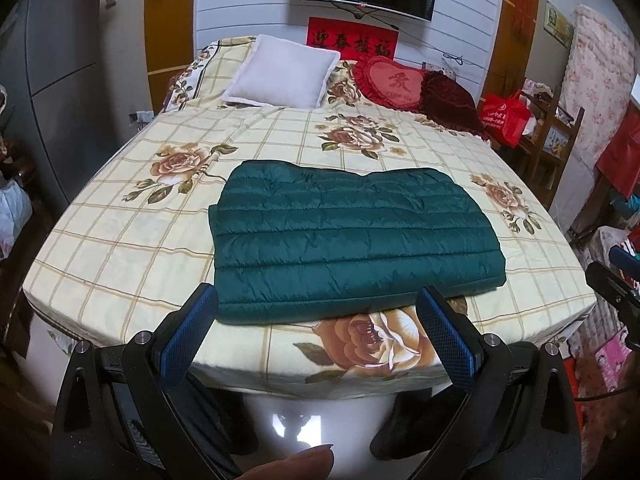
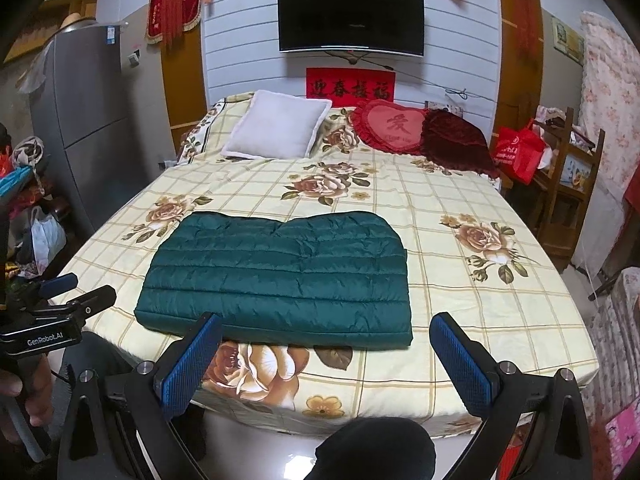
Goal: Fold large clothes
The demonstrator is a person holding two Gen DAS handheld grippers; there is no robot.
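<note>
Both tongs stand wide open and hold nothing: the left tongs hang just short of the near edge of the folded green quilted jacket, with the blue left pad overlapping the jacket's near-left corner in that view, though contact cannot be told; the right tongs hang likewise before the jacket's near edge, the right-hand pad well clear of its near-right corner. Only the right wrist view shows the left tongs from the side, beyond the jacket's left end, with a hand on the handle; only the left wrist view shows a fingertip at its bottom edge and a part of the right tongs' black frame past the jacket's right end. Lying flat on the bed, the jacket is a rectangle whose long axis runs left to right across the bed, its quilting seams along that axis, its notched edge toward the pillows. Beyond the jacket lie a white pillow and a red heart cushion, below a wall screen.
</note>
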